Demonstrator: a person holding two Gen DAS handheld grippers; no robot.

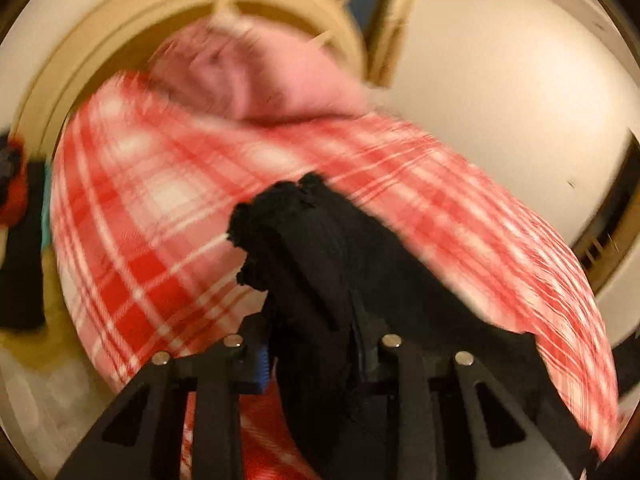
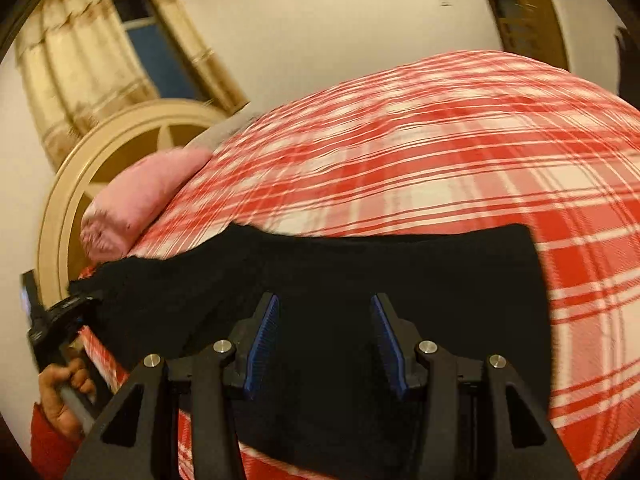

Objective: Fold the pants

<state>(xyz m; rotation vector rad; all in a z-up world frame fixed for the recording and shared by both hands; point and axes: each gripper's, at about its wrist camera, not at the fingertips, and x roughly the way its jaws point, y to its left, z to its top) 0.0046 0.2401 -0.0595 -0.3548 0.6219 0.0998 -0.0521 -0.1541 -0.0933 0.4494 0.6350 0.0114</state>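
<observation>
Left gripper (image 1: 308, 320) has its jaws drawn close on a bunched end of the black knitted fabric pants (image 1: 316, 248), cloth pinched between them and sticking out past the tips; right gripper (image 2: 326, 344) stands about half open, blue ribbed pads (image 2: 262, 340) bare, nothing pinched, black cloth lying under and ahead of them but whether it touches them I cannot tell; in the right wrist view the left gripper (image 2: 76, 308) shows at the pants' far left end, held by a hand (image 2: 66, 392) in a red sleeve; pants lie across the bed's red-and-white plaid cover (image 2: 440, 152) as a wide dark band, one end lifted; pink pillow (image 2: 136, 200) at the head, cream round headboard (image 2: 76, 184) behind; progress judged early: one end gripped, no finished fold visible, other end not yet taken, folds and flattening left; both frames motion-blurred; no brand, label or readable writing anywhere.
</observation>
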